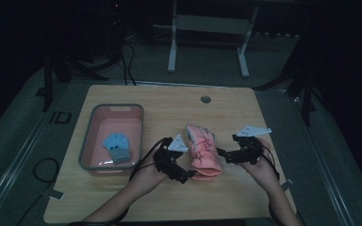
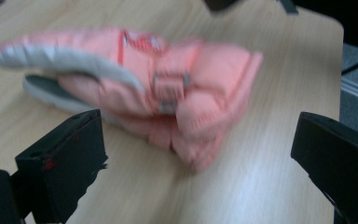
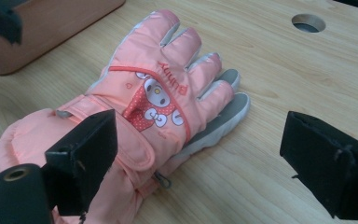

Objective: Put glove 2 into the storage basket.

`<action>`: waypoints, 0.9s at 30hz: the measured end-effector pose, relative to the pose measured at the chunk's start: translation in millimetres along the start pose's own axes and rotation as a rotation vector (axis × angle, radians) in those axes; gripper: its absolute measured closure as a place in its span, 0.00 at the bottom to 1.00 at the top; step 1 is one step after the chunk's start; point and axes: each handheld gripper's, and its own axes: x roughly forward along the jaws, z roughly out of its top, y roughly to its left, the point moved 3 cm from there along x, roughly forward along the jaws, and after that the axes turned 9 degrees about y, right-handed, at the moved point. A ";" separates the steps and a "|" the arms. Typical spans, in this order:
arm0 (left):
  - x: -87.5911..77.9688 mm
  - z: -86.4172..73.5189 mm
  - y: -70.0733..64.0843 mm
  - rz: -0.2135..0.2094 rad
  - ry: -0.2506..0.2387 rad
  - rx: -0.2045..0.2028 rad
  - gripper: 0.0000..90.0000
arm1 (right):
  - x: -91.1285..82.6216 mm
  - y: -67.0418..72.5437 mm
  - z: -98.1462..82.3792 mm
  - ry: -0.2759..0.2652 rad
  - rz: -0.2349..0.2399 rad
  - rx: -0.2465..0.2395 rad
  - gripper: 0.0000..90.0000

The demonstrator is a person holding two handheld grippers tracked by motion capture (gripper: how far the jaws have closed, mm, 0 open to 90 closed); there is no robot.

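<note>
Bin [image 1: 87, 141] at left of table [image 1: 169, 207] already holds a small blue glove [image 1: 117, 147]. Pink gloves [image 1: 202, 150], apparently a stacked pair, lie mid-table, just right of the bin, not yet moved. Left gripper [image 1: 185, 176] is by the cuff end, jaws wide, nothing gripped. Right gripper [image 1: 221, 153] is on the far side, jaws spread, released. Looks roughly half done: pink gloves still need grabbing and dropping in the bin.

A pair of pink gloves [image 1: 202, 150] and a grey-rimmed pink bin [image 1: 88, 136] are carried, well apart, by the wooden counter [image 1: 169, 101].
</note>
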 end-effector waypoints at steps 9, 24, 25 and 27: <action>12.3 34.2 17.9 0.075 -0.003 -0.018 0.04 | 7.5 -1.6 7.0 -0.018 0.031 -0.023 0.19; 41.9 42.5 34.1 0.100 0.091 -0.096 0.36 | 27.9 -1.3 14.7 0.031 0.030 -0.015 0.63; 44.8 41.1 34.6 0.106 0.108 -0.102 0.36 | 30.2 -0.4 13.9 0.038 0.032 -0.010 0.61; 47.7 39.7 35.9 0.108 0.113 -0.122 0.36 | 35.7 2.9 11.4 0.055 0.042 -0.006 0.58</action>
